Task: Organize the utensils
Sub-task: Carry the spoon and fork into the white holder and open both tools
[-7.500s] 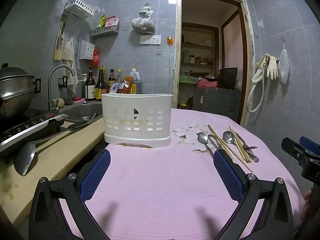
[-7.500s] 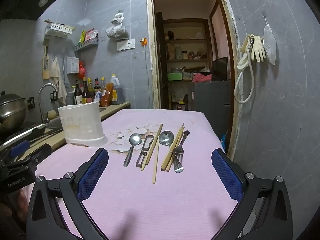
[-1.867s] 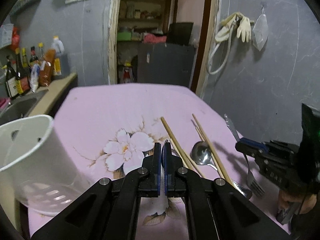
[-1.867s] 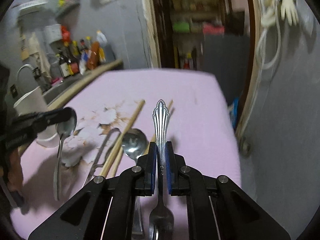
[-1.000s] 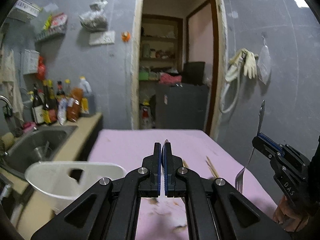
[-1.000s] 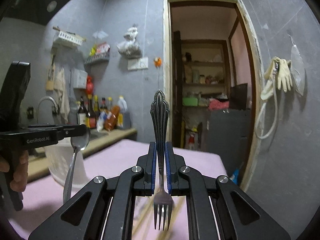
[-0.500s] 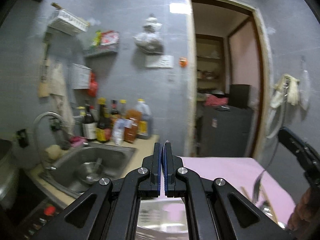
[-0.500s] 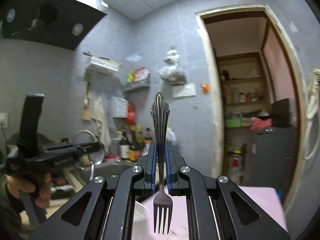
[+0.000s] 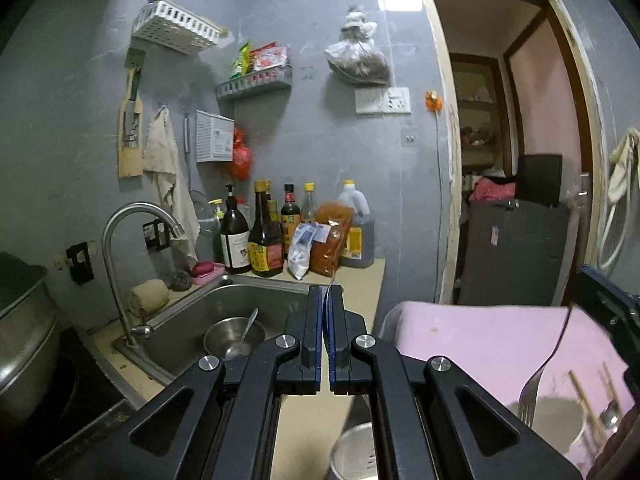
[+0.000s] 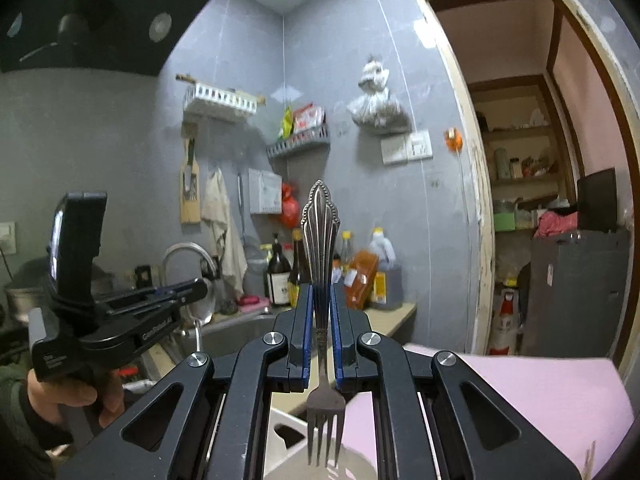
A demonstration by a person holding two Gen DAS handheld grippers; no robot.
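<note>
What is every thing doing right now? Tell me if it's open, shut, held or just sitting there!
left gripper, shut on the spoon.
right gripper, shut on the fork.
spoon, pinched edge-on, mostly hidden.
fork, held upright, tines down, above the utensil holder.
utensil holder, open-topped, below the tines.
faucet, no water seen running.
steel bowl, sitting in the sink, a utensil inside.
</note>
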